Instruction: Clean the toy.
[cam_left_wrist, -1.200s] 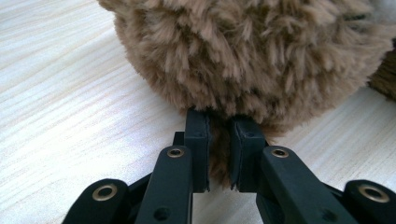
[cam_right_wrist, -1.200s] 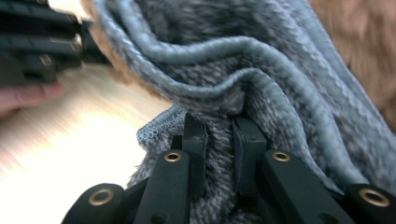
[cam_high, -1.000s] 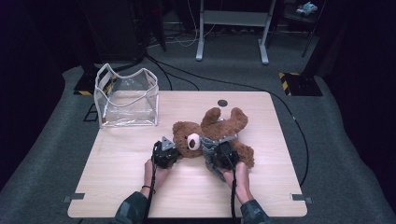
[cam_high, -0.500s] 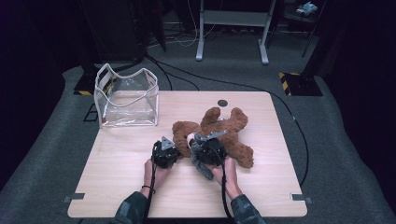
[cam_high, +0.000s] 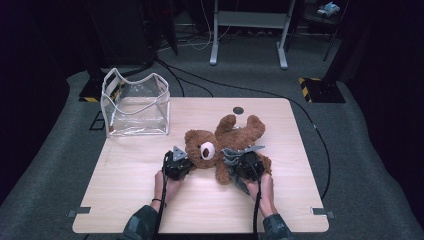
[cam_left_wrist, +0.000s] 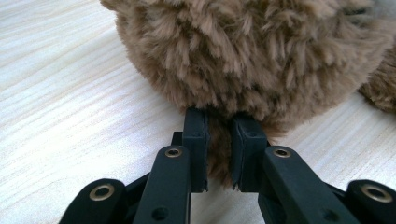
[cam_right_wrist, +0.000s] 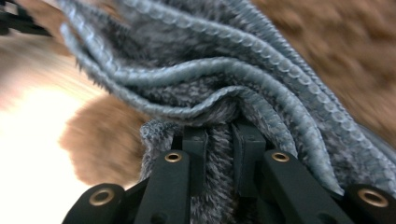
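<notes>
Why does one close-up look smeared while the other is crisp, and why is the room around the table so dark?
In the right gripper view, the grey knitted cloth and the brown fur behind it are streaked with motion blur, and the tabletop at left is washed out to white. The left gripper view is sharp: single tufts of the teddy bear show. In the high view, light falls on the table while the surroundings stay near black.

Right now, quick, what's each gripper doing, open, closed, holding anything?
Left gripper: closed, pinching a tuft of the teddy bear by its head.
Right gripper: closed on the grey knitted cloth lying against the bear.
</notes>
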